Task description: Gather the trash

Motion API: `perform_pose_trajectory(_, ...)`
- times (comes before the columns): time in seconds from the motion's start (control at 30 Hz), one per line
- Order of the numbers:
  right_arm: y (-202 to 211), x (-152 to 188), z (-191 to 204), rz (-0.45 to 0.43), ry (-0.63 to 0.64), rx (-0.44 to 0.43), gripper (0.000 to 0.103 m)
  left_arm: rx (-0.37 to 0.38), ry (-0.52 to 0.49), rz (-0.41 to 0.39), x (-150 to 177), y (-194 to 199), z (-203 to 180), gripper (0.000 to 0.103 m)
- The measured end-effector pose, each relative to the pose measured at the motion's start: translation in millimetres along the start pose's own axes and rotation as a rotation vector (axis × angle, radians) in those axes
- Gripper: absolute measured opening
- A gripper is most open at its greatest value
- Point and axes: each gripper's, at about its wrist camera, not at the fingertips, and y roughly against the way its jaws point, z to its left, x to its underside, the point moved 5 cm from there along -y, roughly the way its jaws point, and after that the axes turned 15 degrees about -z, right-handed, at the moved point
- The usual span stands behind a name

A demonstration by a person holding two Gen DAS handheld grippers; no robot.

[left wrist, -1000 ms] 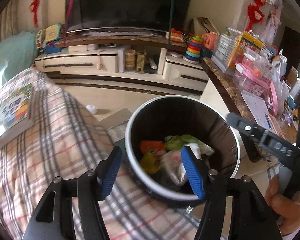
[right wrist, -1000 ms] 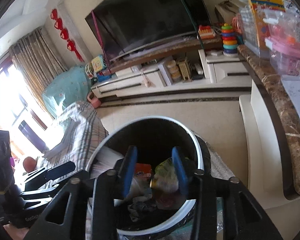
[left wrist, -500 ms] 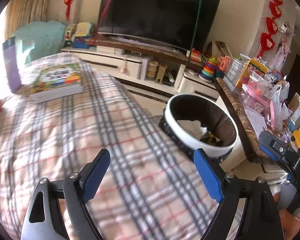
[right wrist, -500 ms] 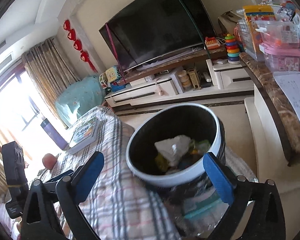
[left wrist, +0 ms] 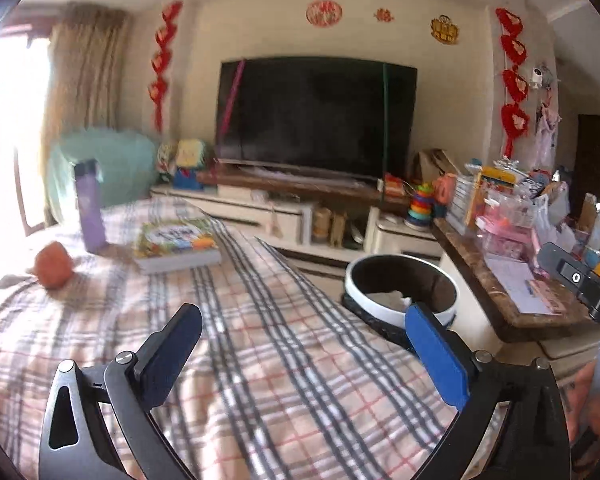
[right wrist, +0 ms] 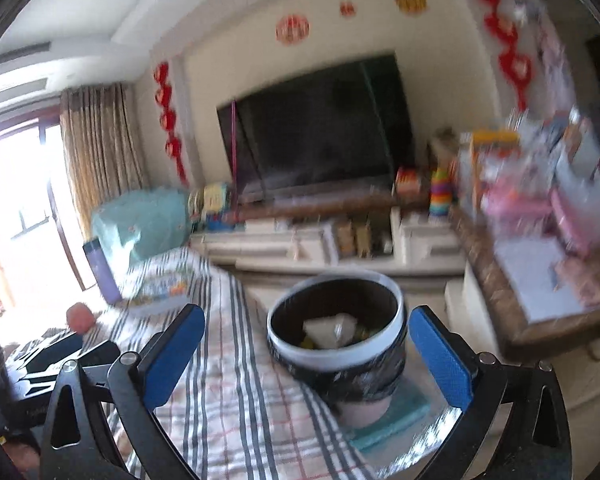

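Observation:
A black trash bin with a white rim stands off the right edge of the plaid-covered surface. Crumpled white paper and other scraps lie inside the bin. My left gripper hovers over the plaid cloth, to the left of and behind the bin, its jaws opening wide with nothing between them. My right gripper is open and empty, drawn back from the bin, which shows between its blue pads. An orange-red lump rests on the cloth at far left.
A picture book and a purple bottle sit on the far part of the cloth. Beyond are a TV on a low cabinet. A cluttered marble counter runs along the right.
Both grippers have pulled back and up from over the bin, and their jaws have spread wide. White paper now lies on top of the trash in the bin.

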Motion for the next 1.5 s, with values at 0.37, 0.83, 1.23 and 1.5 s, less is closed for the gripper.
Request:
perform_pose_trajectory(0.37,13,36,19,0.01,0.084,-0.023,0.103,-0.083,-0.041,-0.013,18,36,4,0.102)
perform_pose_trajectory(0.83,25,41,35,-0.002,0.105,-0.048,0.103,-0.138,-0.066,-0.013,22,48,-3,0.102)
perform_pose_trajectory(1.23,26,42,39,0.0,0.119,-0.052,0.103,-0.156,-0.065,-0.018,24,50,4,0.102)
perform_pose_trajectory(1.5,26,44,40,0.0,0.118,-0.057,0.103,-0.16,-0.061,-0.014,26,46,9,0.102)
